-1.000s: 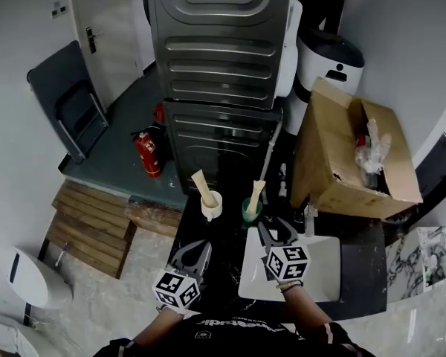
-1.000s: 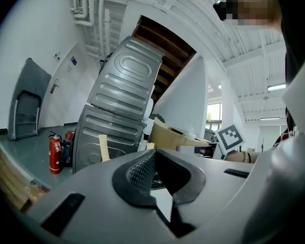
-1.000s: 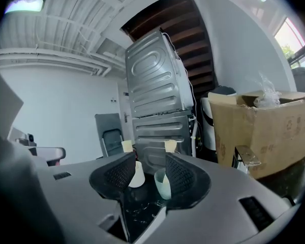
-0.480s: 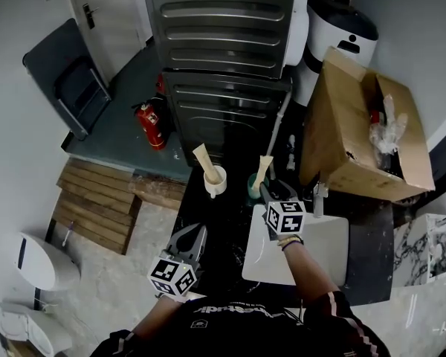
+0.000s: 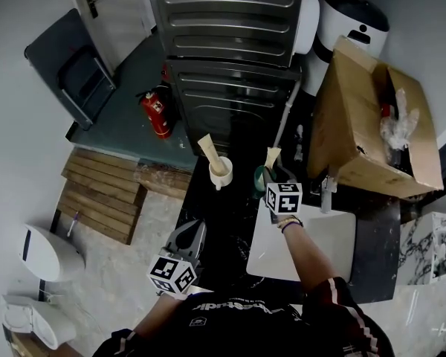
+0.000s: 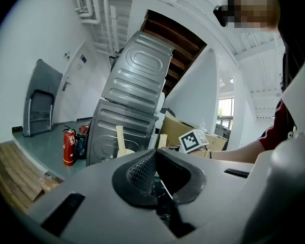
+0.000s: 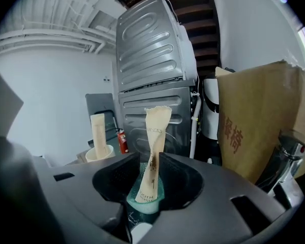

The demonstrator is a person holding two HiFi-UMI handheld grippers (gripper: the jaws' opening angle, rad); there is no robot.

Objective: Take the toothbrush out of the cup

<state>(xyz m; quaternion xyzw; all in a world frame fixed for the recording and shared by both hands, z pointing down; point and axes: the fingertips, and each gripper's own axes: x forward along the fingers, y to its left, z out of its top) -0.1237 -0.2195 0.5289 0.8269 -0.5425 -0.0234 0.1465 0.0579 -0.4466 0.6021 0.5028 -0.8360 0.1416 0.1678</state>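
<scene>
A green cup [image 5: 259, 177] stands on the black counter [image 5: 221, 229] with a paper-wrapped toothbrush [image 5: 272, 157] upright in it. My right gripper [image 5: 267, 187] reaches over this cup. In the right gripper view the wrapped toothbrush [image 7: 153, 151] stands between the jaws of the right gripper [image 7: 149, 162], above the green cup [image 7: 145, 200]. The jaws have just been closing and a small gap still shows beside the wrapper. A white cup [image 5: 221, 174] with its own wrapped toothbrush [image 5: 210, 152] stands to the left. My left gripper [image 5: 194, 230] hangs back, shut and empty [image 6: 155, 159].
Stacked grey metal appliances [image 5: 230, 65] rise behind the counter. A cardboard box [image 5: 372, 125] stands at the right, with a faucet [image 5: 328, 192] and white sink [image 5: 316, 255] below it. A red fire extinguisher [image 5: 156, 114] and wooden pallet [image 5: 104, 192] are on the floor at left.
My right gripper has moved forward and down to the green cup, and its jaws now flank the wrapped toothbrush. The left gripper has stayed about where it was.
</scene>
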